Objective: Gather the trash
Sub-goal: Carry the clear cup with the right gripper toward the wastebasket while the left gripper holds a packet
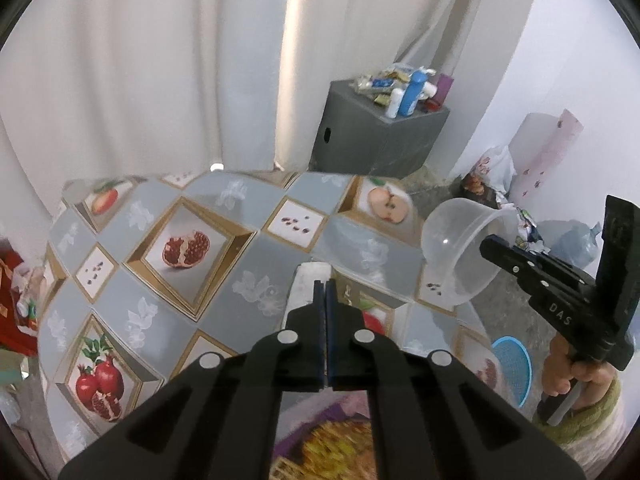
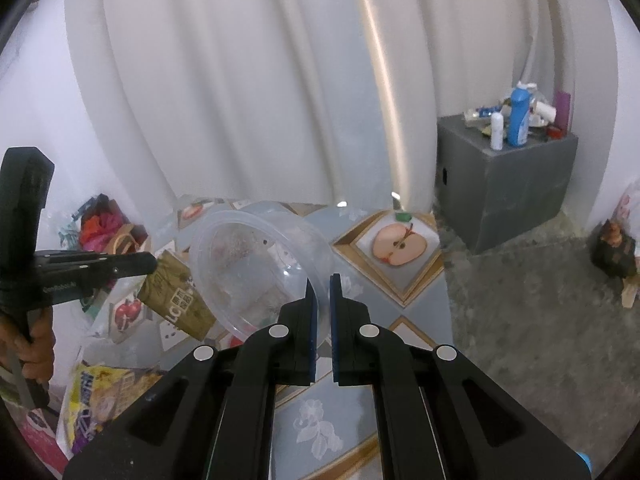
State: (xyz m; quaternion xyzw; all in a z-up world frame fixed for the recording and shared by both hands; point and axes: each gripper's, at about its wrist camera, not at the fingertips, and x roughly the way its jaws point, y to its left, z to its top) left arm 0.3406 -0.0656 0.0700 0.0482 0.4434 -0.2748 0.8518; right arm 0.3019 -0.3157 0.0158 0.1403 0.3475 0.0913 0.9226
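My left gripper (image 1: 324, 285) is shut on a small carton; its white end (image 1: 310, 282) sticks out past the fingertips, and the right wrist view shows its olive printed side (image 2: 176, 300) held above the table. My right gripper (image 2: 323, 280) is shut on the rim of a clear plastic bowl (image 2: 256, 264), tilted on its side in the air. The bowl (image 1: 464, 256) also shows in the left wrist view, at the right, with the right gripper (image 1: 494, 246) clamped on its rim. A yellow snack wrapper (image 2: 108, 404) lies at the lower left.
The table (image 1: 256, 256) has a fruit-print cloth. A grey box (image 2: 508, 184) with bottles stands on the floor at the back right by white curtains. Bags and crumpled trash (image 1: 520, 228) sit on the floor to the right. A blue strainer (image 1: 514, 368) lies below. Red clutter (image 2: 104, 228) is at the left.
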